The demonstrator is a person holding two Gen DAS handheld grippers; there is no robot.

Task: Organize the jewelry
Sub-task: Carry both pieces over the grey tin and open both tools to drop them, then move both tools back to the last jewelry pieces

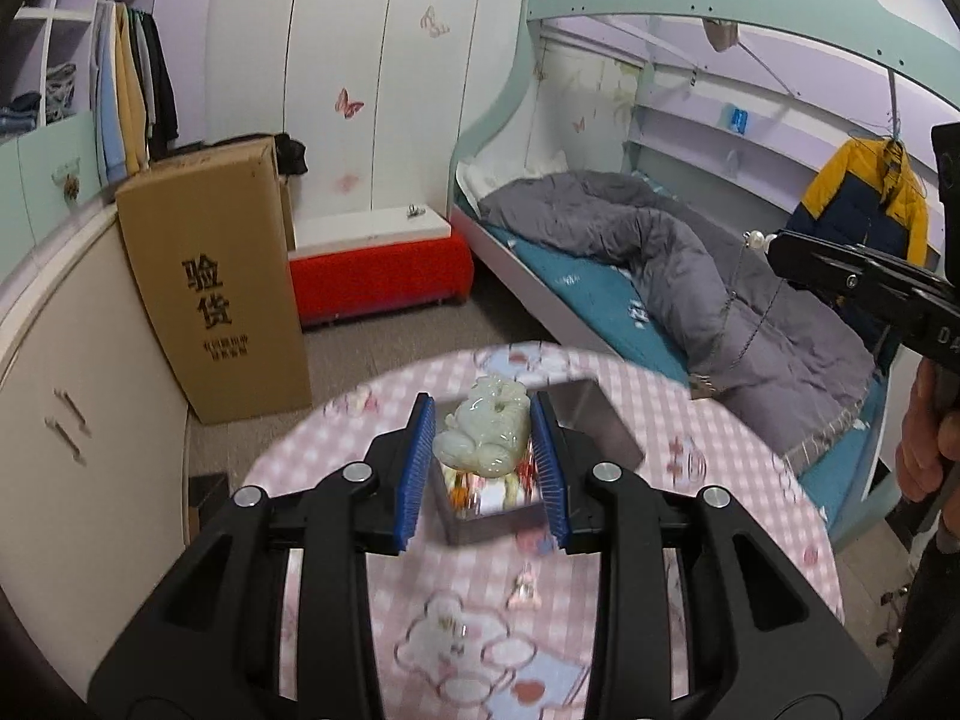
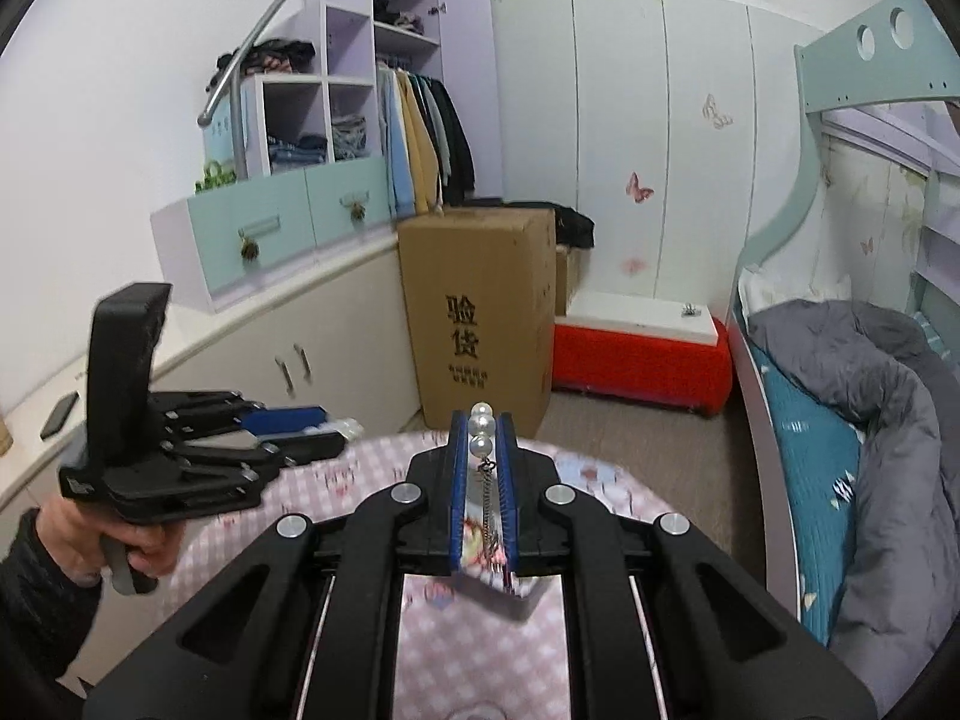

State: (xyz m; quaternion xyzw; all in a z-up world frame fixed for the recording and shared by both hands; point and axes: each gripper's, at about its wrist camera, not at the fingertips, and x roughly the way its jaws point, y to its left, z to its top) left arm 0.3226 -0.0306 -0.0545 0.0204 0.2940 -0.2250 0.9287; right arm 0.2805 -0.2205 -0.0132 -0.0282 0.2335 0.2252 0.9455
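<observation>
My left gripper is shut on a pale green jade carving and holds it above an open shiny metal box on the round pink checked table. My right gripper is shut on a pearl necklace; its silver chain hangs down between the blue pads over the metal box. In the left wrist view the right gripper is up at the right, with pearls at its tip and the chain dangling. The left gripper shows at the left of the right wrist view.
A small trinket lies on the tablecloth near me. Beyond the table stand a tall cardboard box, a red bench, a bunk bed with a grey duvet and a low cabinet with a phone.
</observation>
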